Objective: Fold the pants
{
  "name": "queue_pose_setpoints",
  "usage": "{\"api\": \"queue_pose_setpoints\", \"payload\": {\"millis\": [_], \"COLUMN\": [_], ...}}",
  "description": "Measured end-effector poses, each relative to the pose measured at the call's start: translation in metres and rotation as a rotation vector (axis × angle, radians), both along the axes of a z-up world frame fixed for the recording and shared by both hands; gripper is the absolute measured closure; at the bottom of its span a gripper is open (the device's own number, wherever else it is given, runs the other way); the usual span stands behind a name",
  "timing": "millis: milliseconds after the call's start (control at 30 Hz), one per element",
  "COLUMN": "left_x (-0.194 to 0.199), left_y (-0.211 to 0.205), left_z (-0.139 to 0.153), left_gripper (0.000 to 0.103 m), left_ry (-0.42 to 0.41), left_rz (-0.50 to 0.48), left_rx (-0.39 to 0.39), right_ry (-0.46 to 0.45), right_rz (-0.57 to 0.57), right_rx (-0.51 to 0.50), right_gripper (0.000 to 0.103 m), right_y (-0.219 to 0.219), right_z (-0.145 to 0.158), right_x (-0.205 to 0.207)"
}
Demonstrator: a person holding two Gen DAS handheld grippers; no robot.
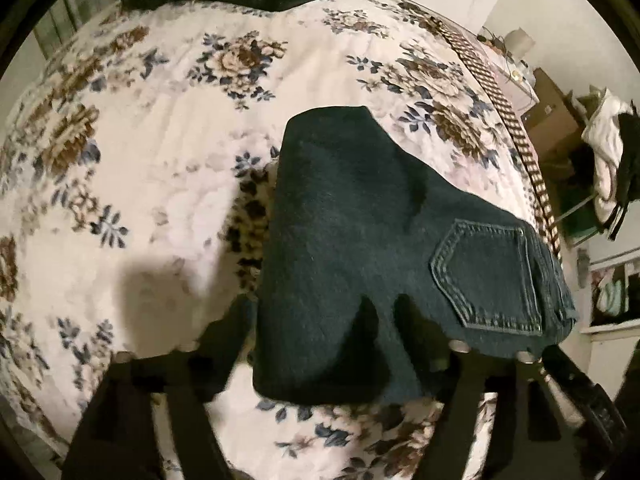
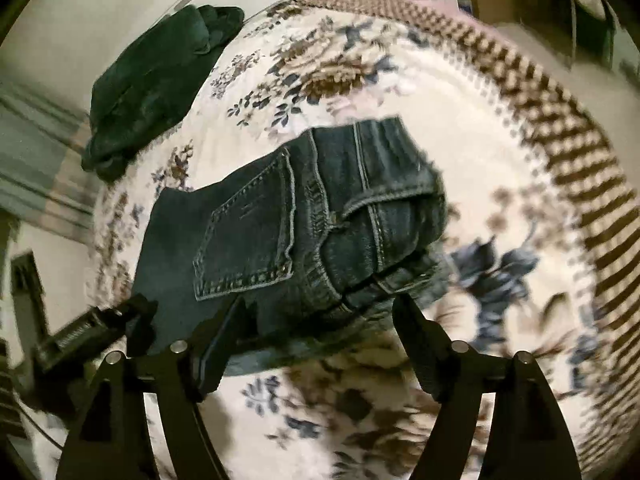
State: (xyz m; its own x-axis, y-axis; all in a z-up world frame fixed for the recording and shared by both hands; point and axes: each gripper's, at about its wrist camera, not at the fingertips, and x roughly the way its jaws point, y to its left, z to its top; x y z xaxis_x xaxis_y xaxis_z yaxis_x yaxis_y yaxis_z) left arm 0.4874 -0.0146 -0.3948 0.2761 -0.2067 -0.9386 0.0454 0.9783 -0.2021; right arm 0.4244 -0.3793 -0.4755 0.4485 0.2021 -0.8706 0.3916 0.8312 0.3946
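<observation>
Your left gripper (image 1: 328, 344) and right gripper (image 2: 320, 320) hang spread, pinching nothing, above the folded jeans (image 1: 360, 240) near the floral bedspread's (image 1: 160, 140) right edge. Folding looks finished; perhaps just smooth it.
</observation>
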Motion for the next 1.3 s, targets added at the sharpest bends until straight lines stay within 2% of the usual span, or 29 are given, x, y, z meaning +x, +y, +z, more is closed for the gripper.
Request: {"api": "queue_pose_setpoints", "payload": {"millis": [100, 200, 333, 367, 533, 800, 1300], "left_x": [-0.011, -0.022, -0.038, -0.042, -0.070, -0.129, -0.286], "left_y": [-0.010, -0.019, -0.025, -0.025, -0.025, -0.020, -0.033], "left_z": [0.011, 0.024, 0.045, 0.052, 0.088, 0.152, 0.295], "left_gripper": [0.021, 0.020, 0.020, 0.020, 0.020, 0.020, 0.020], "left_ry": [-0.016, -0.043, -0.073, -0.082, -0.140, -0.212, -0.420], "left_rz": [-0.037, -0.069, -0.083, -0.085, -0.066, -0.025, -0.014], "left_rx": [0.065, 0.113, 0.135, 0.141, 0.182, 0.167, 0.163], "right_ry": [0.005, 0.011, -0.005, -0.015, -0.060, -0.121, -0.314], "right_rz": [0.035, 0.055, 0.072, 0.076, 0.077, 0.080, 0.083], "right_rx": [-0.102, -0.182, -0.280, -0.307, -0.409, -0.449, -0.493], "right_gripper": [0.025, 0.024, 0.003, 0.000, 0.000, 0.000, 0.000], "right_y": [0.010, 0.018, 0.027, 0.029, 0.037, 0.039, 0.040], "right_z": [0.020, 0.038, 0.065, 0.075, 0.117, 0.191, 0.359], "right_x": [-0.010, -0.019, -0.031, -0.035, -0.059, -0.117, -0.288]}}
